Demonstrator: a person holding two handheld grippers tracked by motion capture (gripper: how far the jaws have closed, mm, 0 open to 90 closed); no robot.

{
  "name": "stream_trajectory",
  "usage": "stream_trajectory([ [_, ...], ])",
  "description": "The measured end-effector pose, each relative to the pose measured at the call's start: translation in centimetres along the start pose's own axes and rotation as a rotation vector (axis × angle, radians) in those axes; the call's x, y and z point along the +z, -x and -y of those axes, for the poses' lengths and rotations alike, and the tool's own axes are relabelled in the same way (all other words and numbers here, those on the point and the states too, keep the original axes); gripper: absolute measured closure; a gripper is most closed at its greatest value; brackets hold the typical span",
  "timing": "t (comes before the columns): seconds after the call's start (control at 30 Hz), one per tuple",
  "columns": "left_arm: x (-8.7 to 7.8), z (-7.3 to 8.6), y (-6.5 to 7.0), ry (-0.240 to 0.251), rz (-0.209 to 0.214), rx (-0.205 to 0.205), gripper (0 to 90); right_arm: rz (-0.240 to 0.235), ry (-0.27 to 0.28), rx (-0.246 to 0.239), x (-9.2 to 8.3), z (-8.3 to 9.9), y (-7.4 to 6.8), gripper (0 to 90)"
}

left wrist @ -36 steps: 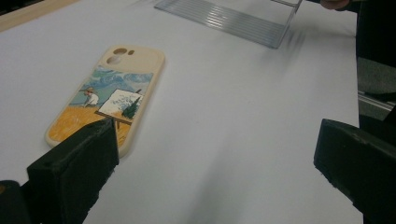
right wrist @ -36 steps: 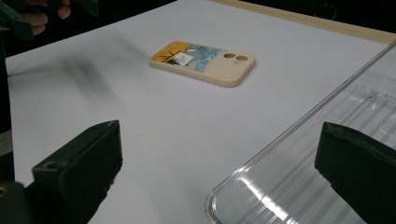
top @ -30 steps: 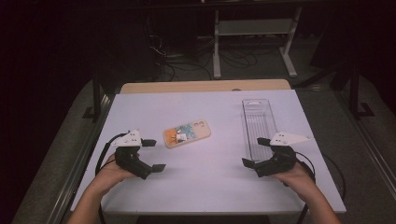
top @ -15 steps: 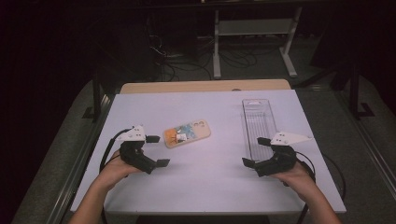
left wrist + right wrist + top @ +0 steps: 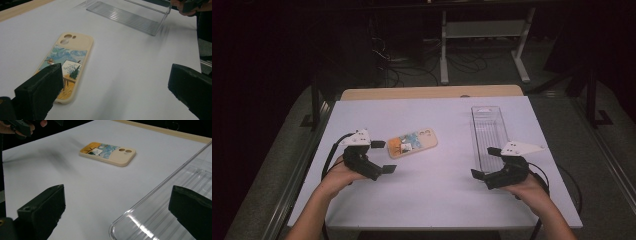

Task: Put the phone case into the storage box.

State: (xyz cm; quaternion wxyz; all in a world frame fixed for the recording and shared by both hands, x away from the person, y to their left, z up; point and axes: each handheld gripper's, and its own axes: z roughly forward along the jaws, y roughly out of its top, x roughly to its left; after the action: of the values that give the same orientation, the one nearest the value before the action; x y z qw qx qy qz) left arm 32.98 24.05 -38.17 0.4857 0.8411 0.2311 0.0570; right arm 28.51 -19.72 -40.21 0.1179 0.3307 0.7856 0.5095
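The left gripper (image 5: 382, 156) is held wide open and empty just beside the phone case (image 5: 412, 142), which lies flat mid-table. For a clean pickup, the case's long edges should be straddled squarely. The right gripper (image 5: 486, 161), also wide open and empty, is parked by the clear tray (image 5: 488, 126).

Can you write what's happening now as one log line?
left gripper: open, beside phone case | right gripper: open, by clear tray | nothing held

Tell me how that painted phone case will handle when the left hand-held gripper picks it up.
The phone case lies flat on the table, so the open left hand-held gripper probably has to pinch its thin edges. It looks like an empty shell, likely light and somewhat bendy. Its smooth rounded rim may slip; it should slide rather than roll or tip.
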Motion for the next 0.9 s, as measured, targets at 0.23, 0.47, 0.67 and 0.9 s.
stream_trajectory([
  [0.23, 0.6, -0.7, -0.6, 0.0, -0.004, 0.002, 0.1, 0.0, 0.0, 0.001, 0.0, 0.0, 0.0, 0.5],
  [0.47, 1.0, -1.1, -1.2, -0.003, -0.015, 0.005, 6.0, 0.0, 0.0, 0.001, 0.0, 0.0, 0.0, 0.6],
  [0.67, 1.4, -1.4, -1.9, -0.008, -0.046, 0.005, 12.9, 0.0, 0.0, 0.001, 0.0, 0.0, 0.0, 0.6],
  [0.9, 1.9, -1.4, -3.0, -0.03, -0.083, -0.012, 25.7, 0.001, 0.001, 0.001, 0.0, 0.0, 0.0, 0.6],
])
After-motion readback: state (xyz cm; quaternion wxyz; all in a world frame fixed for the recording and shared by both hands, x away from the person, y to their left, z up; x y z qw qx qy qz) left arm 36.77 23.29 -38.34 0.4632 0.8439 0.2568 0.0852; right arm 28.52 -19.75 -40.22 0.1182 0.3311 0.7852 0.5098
